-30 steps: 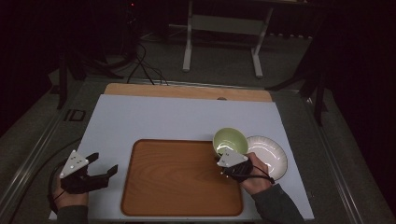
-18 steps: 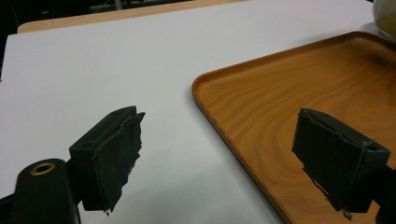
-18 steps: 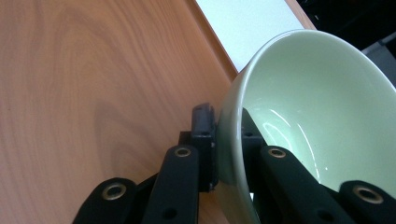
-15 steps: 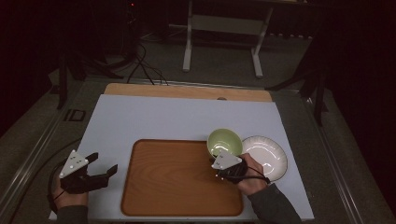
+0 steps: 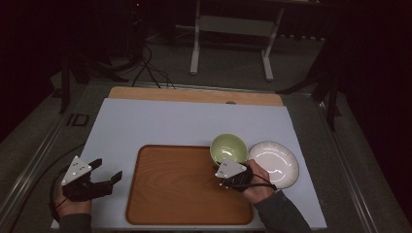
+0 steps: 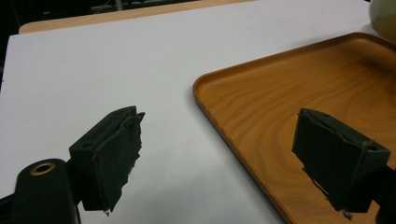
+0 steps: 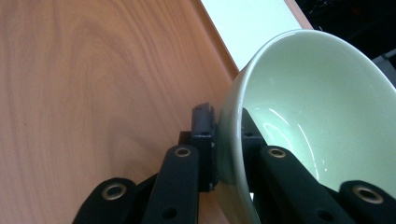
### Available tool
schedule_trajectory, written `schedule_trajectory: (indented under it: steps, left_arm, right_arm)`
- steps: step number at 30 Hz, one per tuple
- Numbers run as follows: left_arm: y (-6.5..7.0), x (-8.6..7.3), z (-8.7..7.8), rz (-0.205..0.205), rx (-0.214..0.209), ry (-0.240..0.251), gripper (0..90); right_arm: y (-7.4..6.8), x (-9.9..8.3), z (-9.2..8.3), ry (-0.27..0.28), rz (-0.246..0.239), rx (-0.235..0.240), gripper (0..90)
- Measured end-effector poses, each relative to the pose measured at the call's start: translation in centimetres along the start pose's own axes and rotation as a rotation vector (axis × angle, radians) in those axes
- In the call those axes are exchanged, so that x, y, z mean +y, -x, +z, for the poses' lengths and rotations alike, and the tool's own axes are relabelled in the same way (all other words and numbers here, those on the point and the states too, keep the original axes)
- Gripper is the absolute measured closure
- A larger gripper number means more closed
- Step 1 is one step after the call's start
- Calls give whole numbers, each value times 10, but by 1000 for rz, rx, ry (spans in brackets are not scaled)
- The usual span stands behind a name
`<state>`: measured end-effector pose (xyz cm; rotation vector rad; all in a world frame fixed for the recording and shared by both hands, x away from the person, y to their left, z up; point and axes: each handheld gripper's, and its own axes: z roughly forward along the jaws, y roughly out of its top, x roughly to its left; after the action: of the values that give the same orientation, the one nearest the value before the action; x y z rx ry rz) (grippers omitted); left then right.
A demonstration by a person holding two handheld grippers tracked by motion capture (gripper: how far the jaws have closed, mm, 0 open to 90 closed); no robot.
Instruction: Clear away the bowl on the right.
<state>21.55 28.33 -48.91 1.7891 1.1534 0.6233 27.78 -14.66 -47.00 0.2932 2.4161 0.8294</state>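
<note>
We see the green bowl held over the far right corner of the wooden tray, just left of the white plate, tipped so its mouth faces up and partly to one side; being round, it has no long axis to speak of. Our right tool sits at its near rim, clamped with one jaw inside the wall and one outside. Our left tool rests on the tabletop left of the tray, jaws spread apart with nothing between them.

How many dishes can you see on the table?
2. A pale green ceramic bowl is pinched at its rim by the right gripper, over the wooden tray's corner. A round white plate lies beside it.
</note>
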Motion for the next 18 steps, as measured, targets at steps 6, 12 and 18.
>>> schedule_trajectory:
  steps: [6,12,18]
  left_arm:
    - [0,0,0,2,1,0,152]
    - [0,0,0,2,1,1,152]
    - [0,0,0,1,3,0,151]
  right_arm:
    - [-3,2,3,-2,-13,10,823]
    - [-6,5,5,-4,-19,17,823]
    - [-10,8,8,-10,-43,22,823]
